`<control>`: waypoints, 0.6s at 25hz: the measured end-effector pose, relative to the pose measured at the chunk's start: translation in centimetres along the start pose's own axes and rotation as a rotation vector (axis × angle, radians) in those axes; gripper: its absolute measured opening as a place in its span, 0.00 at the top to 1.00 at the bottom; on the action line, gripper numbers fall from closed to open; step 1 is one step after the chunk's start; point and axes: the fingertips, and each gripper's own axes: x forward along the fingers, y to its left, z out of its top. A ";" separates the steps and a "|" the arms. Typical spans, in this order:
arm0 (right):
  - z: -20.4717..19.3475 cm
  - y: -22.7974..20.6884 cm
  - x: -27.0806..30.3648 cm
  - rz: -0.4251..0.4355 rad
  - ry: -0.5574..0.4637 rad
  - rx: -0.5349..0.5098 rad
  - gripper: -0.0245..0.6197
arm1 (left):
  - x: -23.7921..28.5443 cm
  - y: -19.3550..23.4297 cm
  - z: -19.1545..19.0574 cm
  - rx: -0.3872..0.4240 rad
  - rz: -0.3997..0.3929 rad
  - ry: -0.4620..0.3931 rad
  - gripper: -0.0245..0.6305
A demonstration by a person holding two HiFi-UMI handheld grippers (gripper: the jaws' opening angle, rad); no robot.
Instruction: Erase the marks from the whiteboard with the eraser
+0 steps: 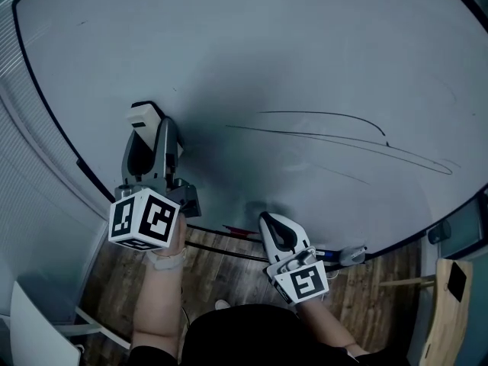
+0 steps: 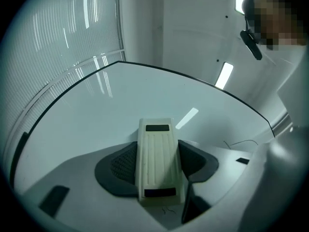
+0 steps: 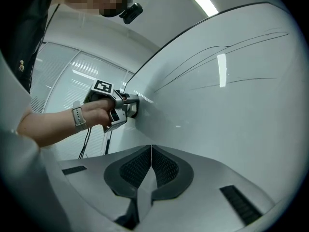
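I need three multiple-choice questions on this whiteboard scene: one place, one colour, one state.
1. In the head view, where do the thin dark marker lines on the large whiteboard lie from the left gripper? A left of it; B right of it; C beneath it.
2. What colour is the ribbed plastic eraser? A red; B cream-white; C green.
3. The right gripper has its jaws: A wide apart; B shut on a marker; C shut, empty.
Answers: B, the lines cross the board's right part; B, it looks pale in the left gripper view; C, they meet with nothing between.
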 end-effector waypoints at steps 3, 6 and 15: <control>0.2 -1.2 -1.9 -0.014 0.001 0.003 0.92 | -0.1 -2.4 -0.2 -0.037 0.017 -0.033 0.56; 0.4 -2.8 -4.3 -0.035 0.001 0.006 0.92 | 0.1 -6.1 -0.7 -0.027 0.011 -0.049 0.56; 1.1 -9.8 -13.8 -0.129 0.022 -0.005 0.92 | -0.6 -18.3 -3.6 -0.033 0.001 -0.079 0.56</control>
